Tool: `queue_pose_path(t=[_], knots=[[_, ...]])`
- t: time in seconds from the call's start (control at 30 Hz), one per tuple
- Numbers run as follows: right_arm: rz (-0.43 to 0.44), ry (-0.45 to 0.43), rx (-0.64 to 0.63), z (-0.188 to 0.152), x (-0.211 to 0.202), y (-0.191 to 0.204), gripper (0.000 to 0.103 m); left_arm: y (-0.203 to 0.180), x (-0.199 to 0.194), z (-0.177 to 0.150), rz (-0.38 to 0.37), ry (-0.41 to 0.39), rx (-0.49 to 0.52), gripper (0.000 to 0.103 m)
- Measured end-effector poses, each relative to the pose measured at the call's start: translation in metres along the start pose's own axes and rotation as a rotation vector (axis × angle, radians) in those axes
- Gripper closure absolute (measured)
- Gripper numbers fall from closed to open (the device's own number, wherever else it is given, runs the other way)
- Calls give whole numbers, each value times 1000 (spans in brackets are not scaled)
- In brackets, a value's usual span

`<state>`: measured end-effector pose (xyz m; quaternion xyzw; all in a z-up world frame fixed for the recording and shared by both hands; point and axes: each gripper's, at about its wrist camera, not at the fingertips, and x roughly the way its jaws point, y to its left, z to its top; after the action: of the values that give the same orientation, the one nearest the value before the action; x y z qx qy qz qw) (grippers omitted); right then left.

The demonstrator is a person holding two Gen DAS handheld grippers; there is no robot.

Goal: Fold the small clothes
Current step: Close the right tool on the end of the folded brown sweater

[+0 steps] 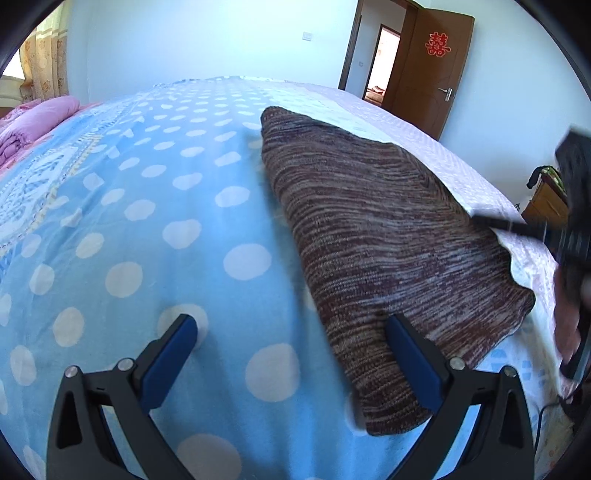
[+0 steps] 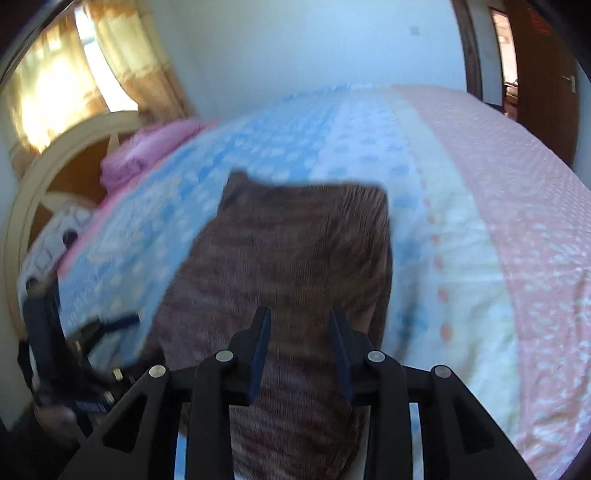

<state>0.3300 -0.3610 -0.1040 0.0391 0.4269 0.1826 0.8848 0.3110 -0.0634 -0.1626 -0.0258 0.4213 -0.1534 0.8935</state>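
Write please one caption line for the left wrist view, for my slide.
Open left gripper hovers at the near edge of a folded brown striped knit garment on a blue polka-dot blanket.

We're in a bedroom, home setting, no doubt. Big bed (image 1: 147,229) fills the view w/ a blue polka-dot blanket (image 1: 122,206) over a pink dotted sheet (image 2: 524,206). Pink quilt (image 1: 33,122) bunched up by the cream curved headboard (image 2: 33,173). Patterned yellow curtains (image 2: 122,59) glowing w/ daylight at the window. Plain pale walls, light switch (image 1: 307,35) on one. Brown wooden door (image 1: 432,70) stands open, red paper decoration (image 1: 437,44) stuck on it, another room visible thru the doorway.
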Motion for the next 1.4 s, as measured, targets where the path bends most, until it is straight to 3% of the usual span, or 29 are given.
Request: queue_pose_path(t=[0.1, 0.2, 0.47, 0.57, 0.67, 0.83, 1.03, 1.27, 1.4], knots=[[11, 4, -4, -18, 9, -11, 76, 1, 1, 2, -5, 12, -7, 0], [36, -16, 27, -26, 5, -16, 76, -3, 2, 2, 19, 11, 11, 0], [19, -64, -37, -42, -11, -6, 74, -3, 3, 9, 13, 37, 15, 0], [52, -108, -27, -30, -22, -15, 64, -6, 0, 15, 7, 20, 13, 0], [36, -143, 26, -18, -26, -33, 45, -12, 5, 21, 8, 19, 27, 0], [36, -127, 123, 7, -7, -62, 43, -17, 22, 25, -6, 60, 49, 0], [114, -80, 263, 29, 28, -97, 43, -17, 25, 23, -18, 69, 54, 0], [189, -39, 294, 52, 61, -99, 43, -16, 23, 21, -44, 50, 49, 0], [209, -42, 294, 63, 79, -98, 43, -17, 16, 19, -104, 13, 54, 15]])
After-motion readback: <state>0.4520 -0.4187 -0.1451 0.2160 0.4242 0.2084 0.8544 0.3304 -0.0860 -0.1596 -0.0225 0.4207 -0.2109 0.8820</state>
